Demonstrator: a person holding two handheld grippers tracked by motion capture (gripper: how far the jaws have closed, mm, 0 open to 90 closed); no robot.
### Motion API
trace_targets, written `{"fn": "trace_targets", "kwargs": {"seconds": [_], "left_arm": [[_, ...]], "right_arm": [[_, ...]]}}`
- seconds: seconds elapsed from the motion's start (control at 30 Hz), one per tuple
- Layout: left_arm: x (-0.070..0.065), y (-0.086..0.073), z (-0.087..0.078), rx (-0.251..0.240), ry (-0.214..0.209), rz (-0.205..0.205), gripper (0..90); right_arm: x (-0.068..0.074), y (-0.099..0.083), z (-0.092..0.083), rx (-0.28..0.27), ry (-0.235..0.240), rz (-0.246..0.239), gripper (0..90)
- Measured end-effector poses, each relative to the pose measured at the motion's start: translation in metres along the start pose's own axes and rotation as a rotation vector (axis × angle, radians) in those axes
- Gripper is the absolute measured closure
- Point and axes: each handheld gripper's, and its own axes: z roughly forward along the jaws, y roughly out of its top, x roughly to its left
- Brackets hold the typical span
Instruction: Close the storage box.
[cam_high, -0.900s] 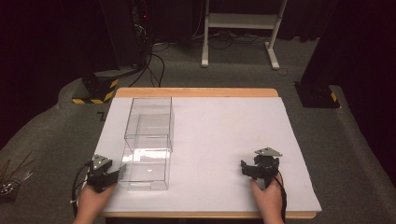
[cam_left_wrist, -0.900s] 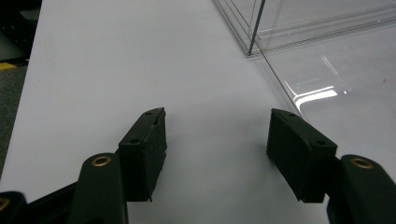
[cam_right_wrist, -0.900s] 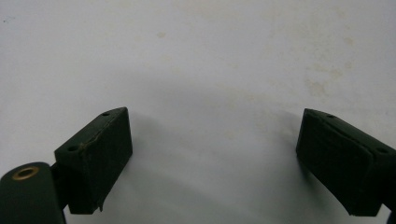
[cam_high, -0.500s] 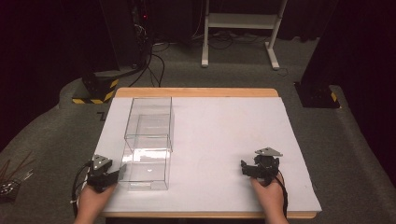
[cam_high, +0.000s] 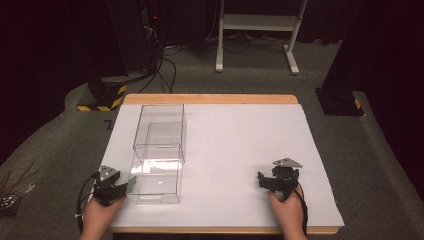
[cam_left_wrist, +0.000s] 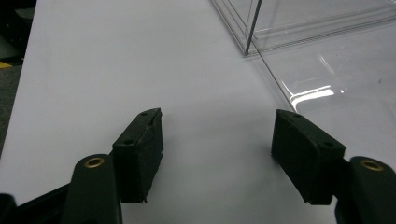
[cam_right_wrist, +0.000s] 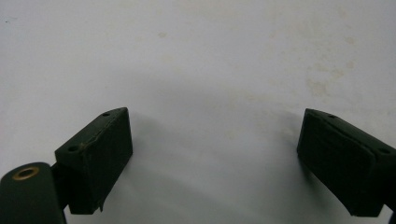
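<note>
Two clear plastic boxes stand end to end on the left half of the white table sheet (cam_high: 240, 145): a far box (cam_high: 160, 127) and a near box (cam_high: 156, 172). My left gripper (cam_high: 120, 187) rests at the near box's left front corner, open, jaws wide apart with bare sheet between them (cam_left_wrist: 217, 144). A corner of the clear box (cam_left_wrist: 299, 42) shows at the upper right of the left gripper view. My right gripper (cam_high: 272, 179) sits low on the right side of the sheet, open, nothing between its jaws (cam_right_wrist: 212, 154).
The wooden table edge (cam_high: 210, 99) runs along the far side. Beyond it on the grey floor are black stands (cam_high: 342, 100), cables (cam_high: 165, 65) and a white frame (cam_high: 257, 30). The sheet is faintly stained (cam_right_wrist: 322, 84) ahead of the right gripper.
</note>
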Motion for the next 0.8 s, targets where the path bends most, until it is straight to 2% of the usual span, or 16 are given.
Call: {"fn": "trace_targets", "kwargs": {"seconds": [0.07, 0.23, 0.3, 0.53, 0.7, 0.8], "left_arm": [[0.001, 0.001, -0.001, 0.0, -0.002, -0.007, 35.9], [0.003, 0.002, -0.006, -0.018, 0.009, 0.013, 35.1], [0.005, 0.004, -0.01, -0.024, 0.001, -0.001, 34.5], [0.007, 0.009, -0.025, -0.072, -0.004, -0.015, 32.5], [0.009, 0.013, -0.035, -0.112, -0.029, -0.047, 32.0], [0.01, 0.016, -0.041, -0.134, -0.051, -0.049, 32.1]], "right_arm": [[0.0, 0.0, 0.0, 0.0, 0.0, 0.0, 10.0], [0.0, 0.0, 0.0, 0.0, 0.0, -0.002, 10.1], [0.0, 0.0, 0.0, 0.0, 0.0, 0.0, 10.1], [0.0, 0.0, 0.0, 0.0, -0.001, -0.002, 10.1], [0.0, 0.0, 0.0, 0.0, -0.001, -0.002, 10.1], [0.0, 0.0, 0.0, 0.0, -0.002, -0.002, 10.1]]}}
